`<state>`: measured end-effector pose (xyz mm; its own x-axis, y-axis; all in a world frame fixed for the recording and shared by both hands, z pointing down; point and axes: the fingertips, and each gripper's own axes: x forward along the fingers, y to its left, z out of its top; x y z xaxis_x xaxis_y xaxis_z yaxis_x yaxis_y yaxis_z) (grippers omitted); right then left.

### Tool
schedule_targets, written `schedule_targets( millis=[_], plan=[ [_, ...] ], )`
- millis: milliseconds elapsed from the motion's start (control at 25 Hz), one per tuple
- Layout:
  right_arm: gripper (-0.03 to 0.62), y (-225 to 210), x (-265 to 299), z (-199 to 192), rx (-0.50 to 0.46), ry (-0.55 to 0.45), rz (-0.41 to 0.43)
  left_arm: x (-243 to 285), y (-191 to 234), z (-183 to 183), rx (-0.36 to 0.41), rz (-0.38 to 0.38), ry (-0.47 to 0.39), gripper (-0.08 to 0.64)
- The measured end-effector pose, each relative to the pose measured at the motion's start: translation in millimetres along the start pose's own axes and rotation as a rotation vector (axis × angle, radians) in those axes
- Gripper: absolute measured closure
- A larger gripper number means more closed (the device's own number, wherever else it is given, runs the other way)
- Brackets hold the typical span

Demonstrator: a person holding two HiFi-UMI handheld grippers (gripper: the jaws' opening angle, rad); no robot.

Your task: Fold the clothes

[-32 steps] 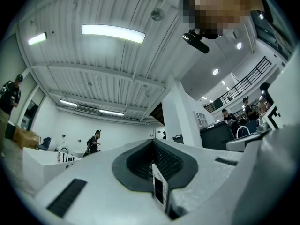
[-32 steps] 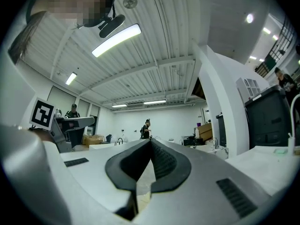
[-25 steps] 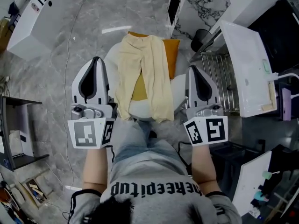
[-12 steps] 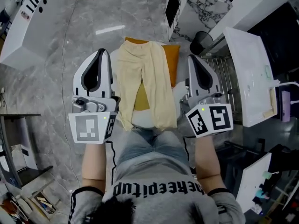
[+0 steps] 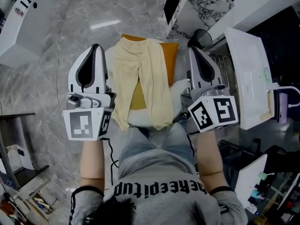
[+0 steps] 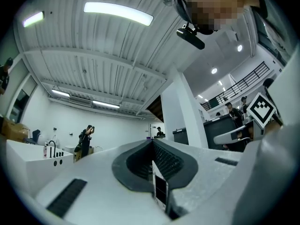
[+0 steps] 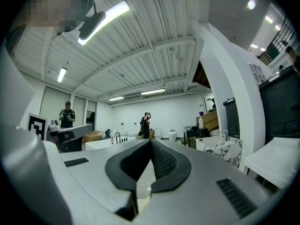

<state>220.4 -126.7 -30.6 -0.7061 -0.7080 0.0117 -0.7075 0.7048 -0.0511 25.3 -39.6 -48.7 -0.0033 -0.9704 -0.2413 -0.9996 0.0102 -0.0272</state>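
Observation:
Pale yellow trousers (image 5: 146, 78) lie lengthwise, legs toward me, over an orange cushion (image 5: 171, 60) on a small white seat (image 5: 140, 118) in front of my knees. My left gripper (image 5: 95, 47) hovers just left of the trousers, pointing away from me, jaws shut and empty. My right gripper (image 5: 191, 48) hovers on the other side, apart from the cloth, also shut with nothing in it. In the left gripper view the left gripper's (image 6: 152, 142) jaws meet against the far room. The right gripper view shows the right gripper's (image 7: 150, 141) jaws meeting the same way.
A metal rack (image 5: 226, 76) and a tilted white panel (image 5: 251, 74) stand at the right. A black bin (image 5: 202, 35) sits beyond them. A white counter (image 5: 18, 32) is at the far left on grey marble floor (image 5: 56, 78). People (image 7: 146, 124) stand far off.
Both grippers have moved forward, up the picture, along either side of the trousers. Both stayed shut and the trousers have not been touched.

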Motion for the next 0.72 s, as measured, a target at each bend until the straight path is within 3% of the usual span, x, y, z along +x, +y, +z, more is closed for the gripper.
schedule_targets(
  millis=[240, 520, 720],
  plan=[
    [0.591, -41, 20, -12, 0.027, 0.058, 0.051, 20, -23, -5, 0.025, 0.05, -0.006, 0.557],
    [0.591, -113, 74, -47, 0.081, 0.182, 0.203, 60, -57, -20, 0.049, 0.218, -0.002, 0.556],
    [0.591, -165, 114, -97, 0.133, 0.323, 0.284, 87, -87, -50, 0.091, 0.309, 0.027, 0.557]
  ],
)
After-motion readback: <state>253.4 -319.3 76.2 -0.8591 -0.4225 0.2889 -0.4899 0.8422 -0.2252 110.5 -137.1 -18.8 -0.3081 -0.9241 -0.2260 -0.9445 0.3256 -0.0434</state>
